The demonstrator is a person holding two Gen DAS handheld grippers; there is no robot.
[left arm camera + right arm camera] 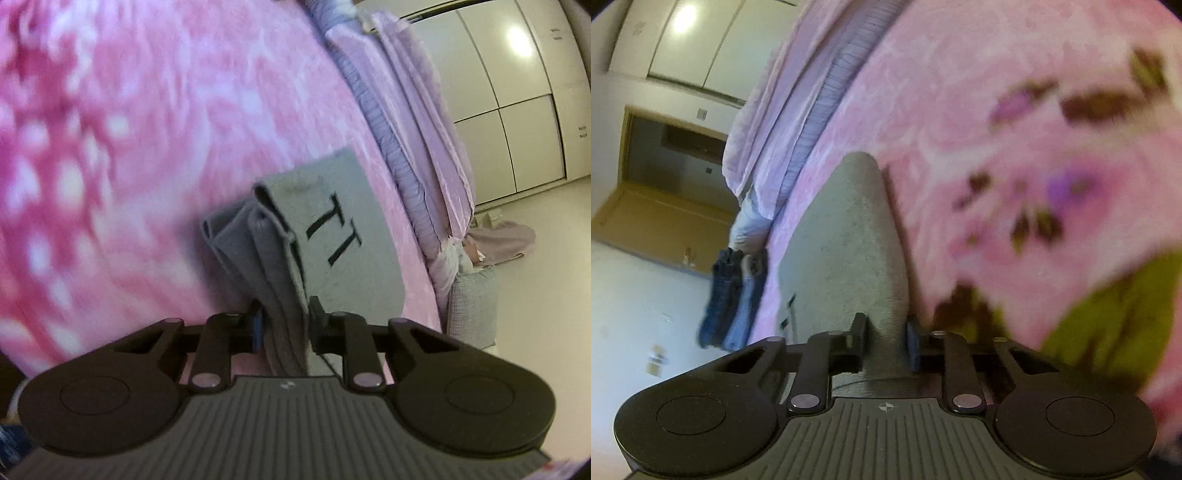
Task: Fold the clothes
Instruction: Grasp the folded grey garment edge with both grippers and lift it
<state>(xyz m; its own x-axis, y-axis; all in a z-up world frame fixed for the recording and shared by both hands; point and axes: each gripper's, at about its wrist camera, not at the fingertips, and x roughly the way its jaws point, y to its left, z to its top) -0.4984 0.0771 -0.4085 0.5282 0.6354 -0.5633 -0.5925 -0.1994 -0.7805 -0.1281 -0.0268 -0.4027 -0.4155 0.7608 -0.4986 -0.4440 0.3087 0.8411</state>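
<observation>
A grey garment (pixel 340 236) with black letters printed on it is folded into several layers, held up over a pink flowered blanket (pixel 147 129). My left gripper (pixel 284 317) is shut on the stacked edges of that grey garment. In the right wrist view the same grey garment (pixel 849 236) shows as a smooth rounded fold, and my right gripper (pixel 884 338) is shut on its near end. The blanket (pixel 997 110) lies behind it, blurred by motion.
A lilac quilt (pixel 417 122) and ruffled sheet run along the bed's far edge. White wardrobe doors (pixel 517 92) stand beyond a pale floor. Folded blue jeans (pixel 731 299) sit at the bed's end, with a wooden doorway (pixel 665 177) behind.
</observation>
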